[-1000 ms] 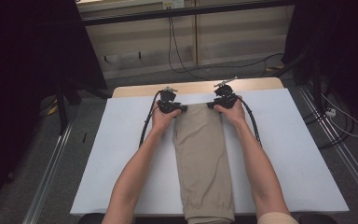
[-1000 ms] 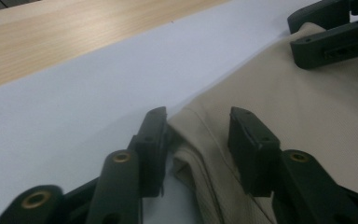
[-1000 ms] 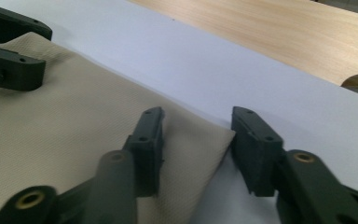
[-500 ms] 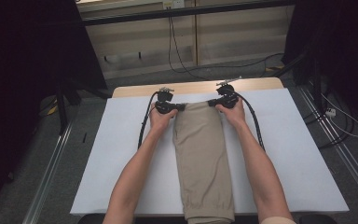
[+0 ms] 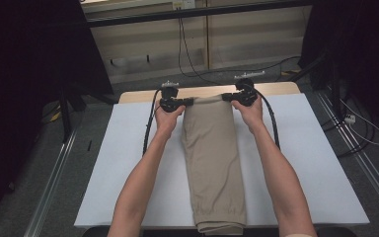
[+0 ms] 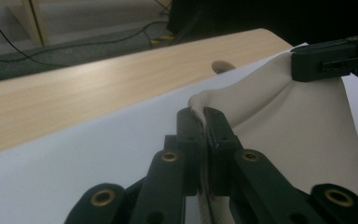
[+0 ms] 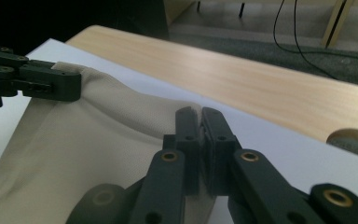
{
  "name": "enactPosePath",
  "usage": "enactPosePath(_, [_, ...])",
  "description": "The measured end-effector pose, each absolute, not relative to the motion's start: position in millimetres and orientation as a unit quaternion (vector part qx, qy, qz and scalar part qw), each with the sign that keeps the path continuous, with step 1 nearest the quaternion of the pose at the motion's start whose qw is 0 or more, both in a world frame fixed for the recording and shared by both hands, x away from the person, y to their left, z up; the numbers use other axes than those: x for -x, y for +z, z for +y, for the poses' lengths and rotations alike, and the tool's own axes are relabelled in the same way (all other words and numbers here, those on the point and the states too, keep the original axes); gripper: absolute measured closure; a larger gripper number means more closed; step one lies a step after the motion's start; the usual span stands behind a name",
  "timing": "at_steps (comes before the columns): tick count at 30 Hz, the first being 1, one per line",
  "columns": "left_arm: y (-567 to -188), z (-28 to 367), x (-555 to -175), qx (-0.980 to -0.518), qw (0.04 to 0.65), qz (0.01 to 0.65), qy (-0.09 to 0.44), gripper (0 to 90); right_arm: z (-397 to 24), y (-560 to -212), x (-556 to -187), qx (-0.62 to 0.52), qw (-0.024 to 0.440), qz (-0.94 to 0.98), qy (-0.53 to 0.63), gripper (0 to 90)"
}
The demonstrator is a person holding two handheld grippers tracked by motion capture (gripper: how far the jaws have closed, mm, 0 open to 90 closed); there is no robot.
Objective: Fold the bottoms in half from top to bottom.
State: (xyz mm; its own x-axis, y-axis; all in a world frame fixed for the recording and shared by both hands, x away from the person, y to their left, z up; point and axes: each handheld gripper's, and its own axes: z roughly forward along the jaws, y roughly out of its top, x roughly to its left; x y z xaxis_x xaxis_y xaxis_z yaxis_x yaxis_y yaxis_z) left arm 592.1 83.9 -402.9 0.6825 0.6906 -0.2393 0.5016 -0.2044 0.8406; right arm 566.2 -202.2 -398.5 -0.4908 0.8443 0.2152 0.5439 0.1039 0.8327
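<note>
Folded beige trousers (image 5: 212, 158) lie lengthwise down the middle of a white sheet (image 5: 128, 163), cuffs toward the near edge. My left gripper (image 5: 190, 102) is shut on the far left corner of the cloth and my right gripper (image 5: 225, 97) on the far right corner. The far edge hangs stretched between them, lifted off the sheet. In the left gripper view the jaws (image 6: 204, 114) pinch a fold of the trousers (image 6: 284, 121), with the right gripper (image 6: 303, 65) beyond. In the right gripper view the jaws (image 7: 200, 114) clamp the trousers (image 7: 98, 135), and the left gripper (image 7: 70, 84) grips the opposite corner.
A strip of bare wooden tabletop (image 5: 276, 89) shows beyond the sheet's far edge. Metal rails (image 5: 54, 197) run along the floor on both sides. Cables (image 5: 360, 133) trail at the right and behind the table. Dark curtains stand at left and right.
Both hands have risen and shifted toward the far edge. The trousers' far edge, flat on the sheet a second ago, is now lifted and pulled taut between the two grippers.
</note>
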Motion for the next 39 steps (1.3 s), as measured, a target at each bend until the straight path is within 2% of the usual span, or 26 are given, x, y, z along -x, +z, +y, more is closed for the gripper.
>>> enactPosePath(20, [-344,85,-596,-0.749,0.537,0.358,0.15,86.3,-202,-341,-567,-0.466,0.201,0.697,0.507,86.8])
enactPosePath(30, [-355,89,-587,-0.757,0.532,0.351,0.14,86.2,-202,-350,-558,-0.458,0.186,0.704,0.51,86.7])
enactPosePath(39, [-349,91,-561,-0.763,0.541,0.321,0.145,86.1,-205,-346,-532,-0.442,0.188,0.708,0.518,86.8])
